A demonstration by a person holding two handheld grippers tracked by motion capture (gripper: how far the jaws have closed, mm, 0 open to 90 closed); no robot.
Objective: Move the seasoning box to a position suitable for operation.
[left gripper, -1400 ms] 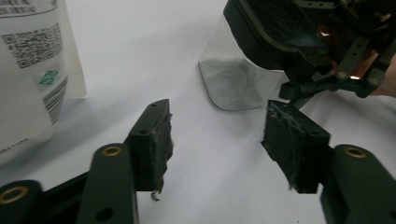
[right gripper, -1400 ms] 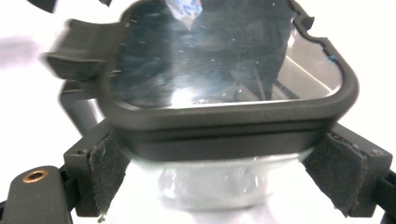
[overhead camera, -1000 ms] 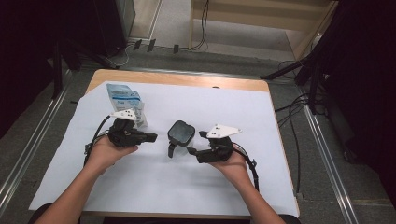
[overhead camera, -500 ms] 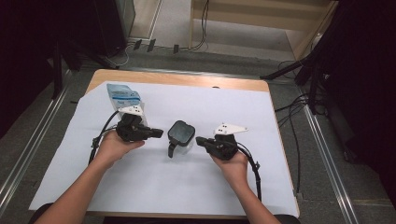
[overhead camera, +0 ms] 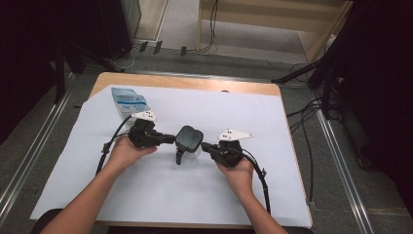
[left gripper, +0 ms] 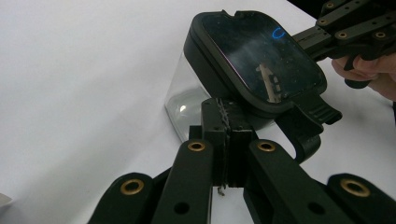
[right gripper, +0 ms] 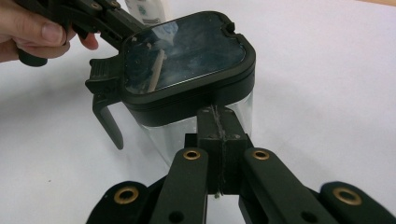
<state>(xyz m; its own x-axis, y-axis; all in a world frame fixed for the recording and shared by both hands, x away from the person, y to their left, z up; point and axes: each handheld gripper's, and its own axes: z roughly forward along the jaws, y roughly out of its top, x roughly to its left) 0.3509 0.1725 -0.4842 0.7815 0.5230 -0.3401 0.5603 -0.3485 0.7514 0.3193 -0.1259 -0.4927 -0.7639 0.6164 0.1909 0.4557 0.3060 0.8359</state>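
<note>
Two hand-held grippers are observed, the left gripper [overhead camera: 168, 139] and right gripper [overhead camera: 204, 145], both black with linked bars pinned by brass-coloured rivets. A grey three-cornered plate is mounted on each, and a black cable trails behind. Forearms are bare; no sleeves are seen.

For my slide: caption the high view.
Two shut grippers, left and right, flank a lidded clear container on white paper.

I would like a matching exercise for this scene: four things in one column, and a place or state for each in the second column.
Things:
1. left gripper
2. right gripper
3. clear container
4. blue packet

Places or states:
a. lies at the far left of the white sheet
b. shut, at the lid's right side
c. stands between both grippers
d. shut, at the lid's left side

Pairs: 1-d, 2-b, 3-c, 4-a
</note>
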